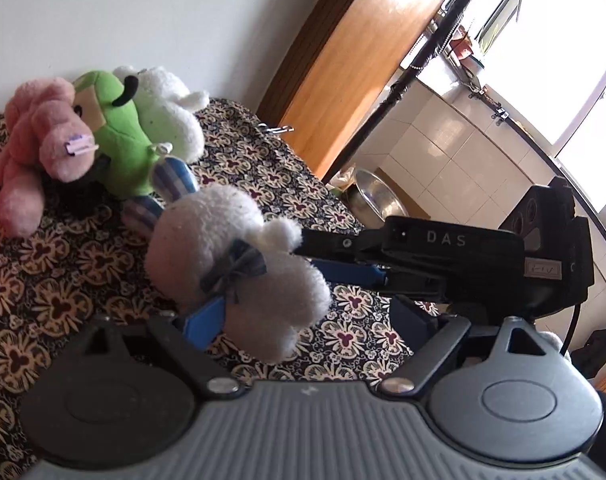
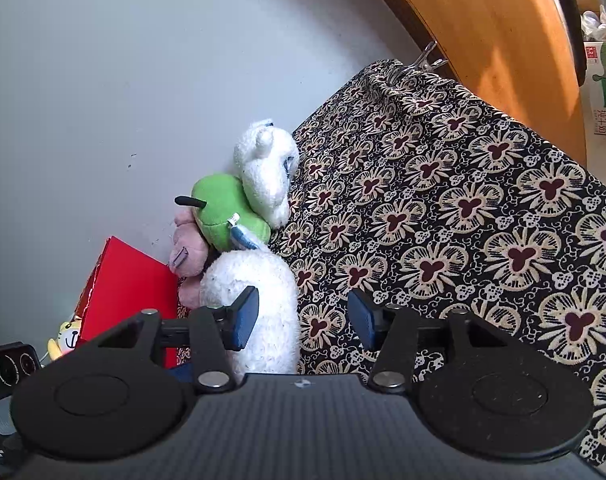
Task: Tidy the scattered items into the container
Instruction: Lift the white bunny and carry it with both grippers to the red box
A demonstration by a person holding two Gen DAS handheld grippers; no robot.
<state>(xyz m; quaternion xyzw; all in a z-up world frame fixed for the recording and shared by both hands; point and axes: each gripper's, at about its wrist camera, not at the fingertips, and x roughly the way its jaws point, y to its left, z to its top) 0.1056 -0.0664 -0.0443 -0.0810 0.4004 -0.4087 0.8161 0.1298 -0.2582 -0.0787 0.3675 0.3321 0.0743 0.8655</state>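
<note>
A white plush bunny (image 1: 239,264) with a blue bow lies on the patterned tablecloth (image 1: 43,288) between the fingers of my left gripper (image 1: 307,318). It leans on the left blue pad (image 1: 203,322); the right pad (image 1: 413,316) stands apart from it, so the jaws are open. My right gripper (image 1: 327,258) reaches in from the right, its fingertips at the bunny's side. In the right wrist view the right gripper (image 2: 303,320) is open, with the bunny (image 2: 263,300) beside its left pad (image 2: 245,320). A red box (image 2: 131,292) stands by the wall.
A pink plush (image 1: 35,148), a green plush (image 1: 119,136) and a white plush (image 1: 167,108) are piled against the wall (image 1: 143,20). A yellow toy (image 2: 65,340) sits beside the red box. A wooden door (image 1: 343,80) and a metal bowl (image 1: 377,196) lie past the table's edge.
</note>
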